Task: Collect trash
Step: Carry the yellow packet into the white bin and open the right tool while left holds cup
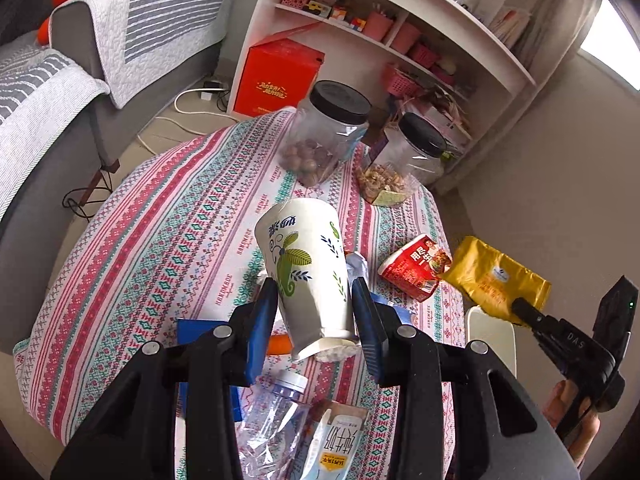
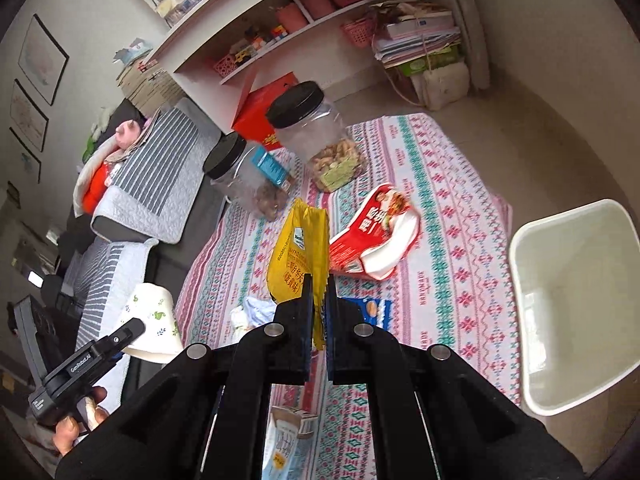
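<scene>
The crushed plastic bottle (image 1: 272,420) and a milk pouch (image 1: 332,452) sit low between the left gripper's arms, partly cut off, so I can't read much of them, and something orange (image 1: 280,345) behind the cup is mostly hidden. The left gripper (image 1: 316,300) has its blue-padded fingers (image 1: 262,320) spread about a cup's width, squeezing the paper cup (image 1: 308,272) from both sides; the cup is lifted off the patterned tablecloth (image 1: 168,240), upside down, long axis tilted, rim toward the camera. The right gripper (image 2: 319,292) is nearly closed, pinching the yellow snack bag (image 2: 298,256), which stands upward from the fingers. The white bin (image 2: 576,304) is off to the right, beside the table. A red noodle wrapper (image 2: 372,240) lies on the cloth.
</scene>
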The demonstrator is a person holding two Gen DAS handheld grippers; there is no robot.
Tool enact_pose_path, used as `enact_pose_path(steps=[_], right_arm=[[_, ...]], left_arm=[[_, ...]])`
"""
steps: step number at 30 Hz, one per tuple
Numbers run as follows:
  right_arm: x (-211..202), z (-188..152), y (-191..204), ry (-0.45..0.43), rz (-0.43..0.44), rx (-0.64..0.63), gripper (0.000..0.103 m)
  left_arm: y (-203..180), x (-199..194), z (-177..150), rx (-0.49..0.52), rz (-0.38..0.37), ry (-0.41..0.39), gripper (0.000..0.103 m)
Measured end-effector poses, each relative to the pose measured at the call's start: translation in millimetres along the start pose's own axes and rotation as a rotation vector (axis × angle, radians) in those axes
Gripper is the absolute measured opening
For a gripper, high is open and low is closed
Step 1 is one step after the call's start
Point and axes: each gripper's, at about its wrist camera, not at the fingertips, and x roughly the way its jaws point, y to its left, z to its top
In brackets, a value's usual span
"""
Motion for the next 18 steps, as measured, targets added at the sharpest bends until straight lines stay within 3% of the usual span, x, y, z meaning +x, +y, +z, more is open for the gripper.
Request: enact_pose_path(steps=[8,18], right_arm=[[-38.4,17.4,-45.0,-0.128,-0.231,-0.003,0.004],[-69.8,26.8,-91.9,-0.186,-0.592,-0.112,0.005]], left_arm=[[-26.7,9.6,-6.0,0.040,-0.029,0.002,0.039],[-71.9,22.4,-21.9,0.126,-0.076,0.027,0.039]])
